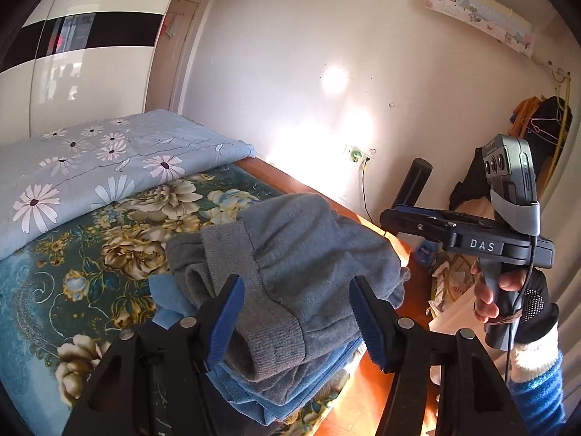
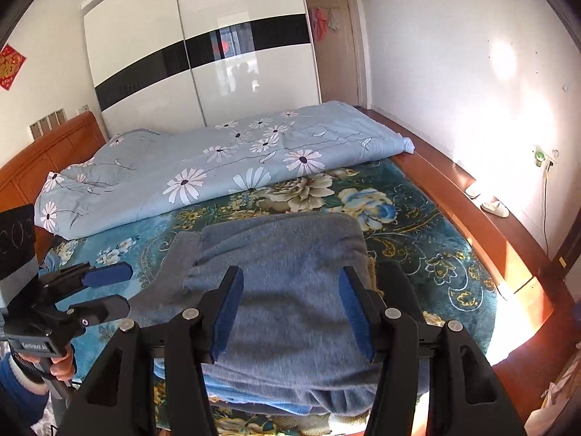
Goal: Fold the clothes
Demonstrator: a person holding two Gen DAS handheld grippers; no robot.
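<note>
A folded grey sweater (image 1: 297, 254) lies on top of a folded blue garment (image 1: 254, 392) near the bed's front edge; the sweater also shows in the right wrist view (image 2: 287, 283), with the blue garment (image 2: 247, 396) under it. My left gripper (image 1: 296, 319) is open, its blue-padded fingers standing just above the grey pile without holding it. My right gripper (image 2: 290, 312) is open too, hovering over the sweater. The right gripper shows from the side in the left wrist view (image 1: 410, 214), and the left gripper in the right wrist view (image 2: 109, 290).
The bed carries a teal floral blanket (image 2: 417, 239) and a rolled light-blue daisy quilt (image 2: 218, 167) at the back. A wooden bed frame (image 2: 472, 210) runs along the right, with slippers (image 2: 490, 205) on it. A wardrobe (image 2: 203, 58) stands behind. Clothes hang on a rack (image 1: 544, 127).
</note>
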